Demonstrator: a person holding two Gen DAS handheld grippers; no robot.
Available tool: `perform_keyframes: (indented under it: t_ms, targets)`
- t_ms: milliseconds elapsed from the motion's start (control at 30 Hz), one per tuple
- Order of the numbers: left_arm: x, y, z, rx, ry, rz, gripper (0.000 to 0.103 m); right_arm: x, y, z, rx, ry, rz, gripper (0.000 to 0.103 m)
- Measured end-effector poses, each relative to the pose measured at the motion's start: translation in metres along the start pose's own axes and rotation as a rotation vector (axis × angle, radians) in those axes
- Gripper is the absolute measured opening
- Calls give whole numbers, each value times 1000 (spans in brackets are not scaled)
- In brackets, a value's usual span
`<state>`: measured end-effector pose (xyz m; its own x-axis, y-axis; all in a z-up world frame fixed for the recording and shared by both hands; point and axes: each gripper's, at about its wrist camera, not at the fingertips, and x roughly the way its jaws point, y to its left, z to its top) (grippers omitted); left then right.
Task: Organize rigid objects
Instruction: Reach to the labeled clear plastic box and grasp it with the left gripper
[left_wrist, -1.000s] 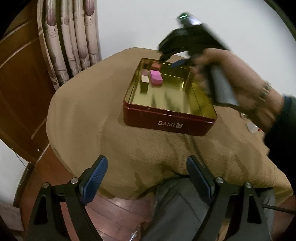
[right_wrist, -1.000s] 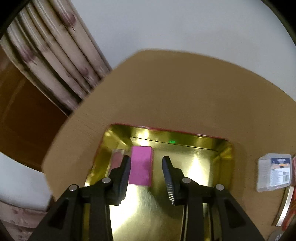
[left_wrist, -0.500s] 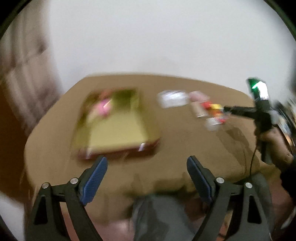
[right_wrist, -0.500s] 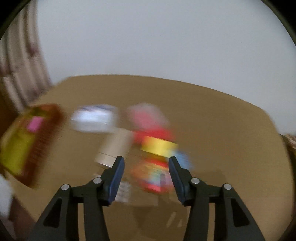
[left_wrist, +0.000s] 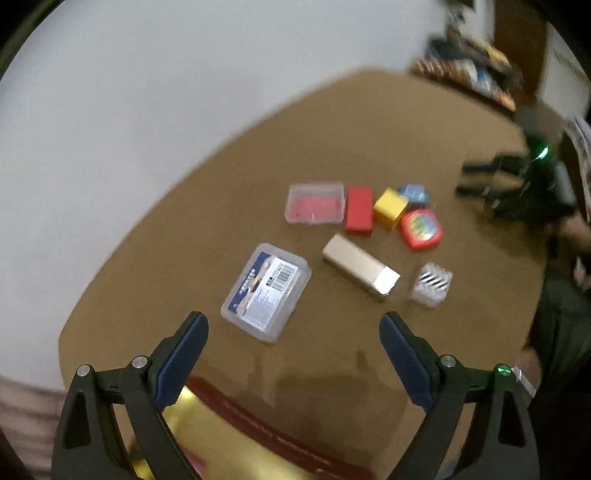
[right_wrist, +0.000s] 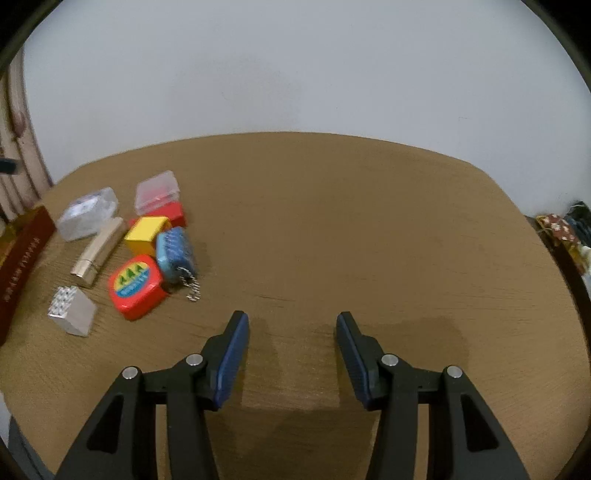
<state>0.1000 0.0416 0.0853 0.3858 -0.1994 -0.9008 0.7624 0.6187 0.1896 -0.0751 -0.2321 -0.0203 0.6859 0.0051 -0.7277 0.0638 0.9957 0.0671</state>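
A cluster of small rigid objects lies on the brown table: a clear labelled case (left_wrist: 266, 291), a clear box with red contents (left_wrist: 315, 202), a red block (left_wrist: 358, 213), a yellow cube (left_wrist: 390, 208), a blue item (right_wrist: 173, 249), a red tape measure (right_wrist: 136, 286), a gold bar (left_wrist: 360, 268) and a silvery studded block (right_wrist: 72, 311). The red tin (left_wrist: 258, 424) with gold inside lies under my left gripper (left_wrist: 293, 350), which is open and empty. My right gripper (right_wrist: 291, 343) is open and empty, right of the cluster; it also shows in the left wrist view (left_wrist: 517, 181).
The table (right_wrist: 369, 229) stands against a white wall. The tin's red side (right_wrist: 22, 254) shows at the far left of the right wrist view, with a curtain (right_wrist: 18, 122) behind it. Patterned fabric (right_wrist: 565, 229) lies off the table's right edge.
Both grippers have swung away from the tin toward the cluster of loose objects. The right gripper left the tin's interior and opened wider. The left now hovers over the tin's edge.
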Motion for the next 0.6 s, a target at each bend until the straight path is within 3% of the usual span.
perform_keyframes:
  t_ms: [200, 367, 467, 500, 533, 600]
  targets:
    - [56, 8, 15, 117, 106, -108, 88, 4, -8, -4, 42, 22, 51, 51]
    - [86, 27, 17, 117, 160, -192, 86, 12, -5, -3, 47, 28, 63, 53]
    - [106, 40, 16, 97, 193, -220, 73, 15, -2, -3, 41, 33, 59, 54]
    - [112, 42, 16, 85, 207, -233, 62, 15, -2, -4, 37, 36, 55, 54]
    - [119, 44, 13, 67, 230, -253, 60, 13, -3, -4, 33, 36, 52, 55]
    - [117, 45, 9, 52, 200, -265, 58, 14, -1, -4, 29, 38, 54, 57]
